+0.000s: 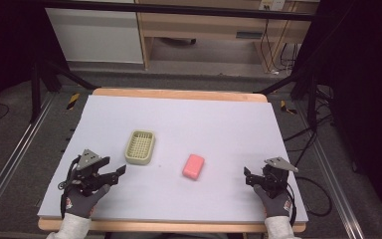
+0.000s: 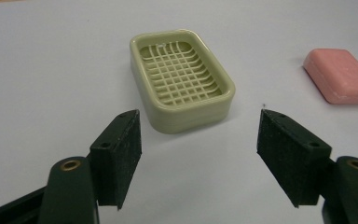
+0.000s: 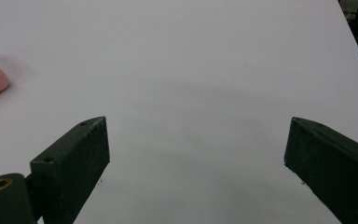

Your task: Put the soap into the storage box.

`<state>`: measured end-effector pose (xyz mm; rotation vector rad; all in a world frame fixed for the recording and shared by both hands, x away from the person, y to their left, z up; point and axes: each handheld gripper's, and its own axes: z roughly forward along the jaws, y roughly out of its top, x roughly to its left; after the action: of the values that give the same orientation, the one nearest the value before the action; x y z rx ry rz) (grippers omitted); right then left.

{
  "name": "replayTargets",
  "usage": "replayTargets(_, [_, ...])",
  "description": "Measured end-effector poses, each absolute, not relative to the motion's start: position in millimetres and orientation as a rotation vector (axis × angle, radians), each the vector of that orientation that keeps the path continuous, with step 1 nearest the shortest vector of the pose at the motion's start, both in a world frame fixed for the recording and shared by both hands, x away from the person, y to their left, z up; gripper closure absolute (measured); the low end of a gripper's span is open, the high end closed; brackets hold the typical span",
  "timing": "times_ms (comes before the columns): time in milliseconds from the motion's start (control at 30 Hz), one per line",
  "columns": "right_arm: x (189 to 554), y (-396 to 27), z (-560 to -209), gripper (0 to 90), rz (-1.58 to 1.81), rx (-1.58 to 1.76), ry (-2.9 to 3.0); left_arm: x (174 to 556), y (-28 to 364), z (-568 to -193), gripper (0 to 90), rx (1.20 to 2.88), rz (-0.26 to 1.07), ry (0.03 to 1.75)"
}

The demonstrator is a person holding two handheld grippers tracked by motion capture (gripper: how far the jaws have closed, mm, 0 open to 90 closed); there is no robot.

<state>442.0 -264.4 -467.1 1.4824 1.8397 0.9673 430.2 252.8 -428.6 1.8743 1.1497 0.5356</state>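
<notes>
Soap (pink, rounded bar) lies beside ribbed dish.

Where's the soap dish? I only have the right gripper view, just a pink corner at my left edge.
Observer: That corner is the soap. The dish lies beyond it, nearer the left gripper.
Operator: Anything in the dish?
Observer: No, the left gripper view shows its grid bare.
Operator: Is the left gripper holding anything?
Observer: No, its jaws stand open, short of the dish.
</notes>
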Motion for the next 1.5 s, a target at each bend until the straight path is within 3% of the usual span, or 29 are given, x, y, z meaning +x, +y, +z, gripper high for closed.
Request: replayTargets(1500, [440,-265,-465,7.0,0.986,1.477,1.830,445,175,-400,30.7,1.999,0.489,0.958])
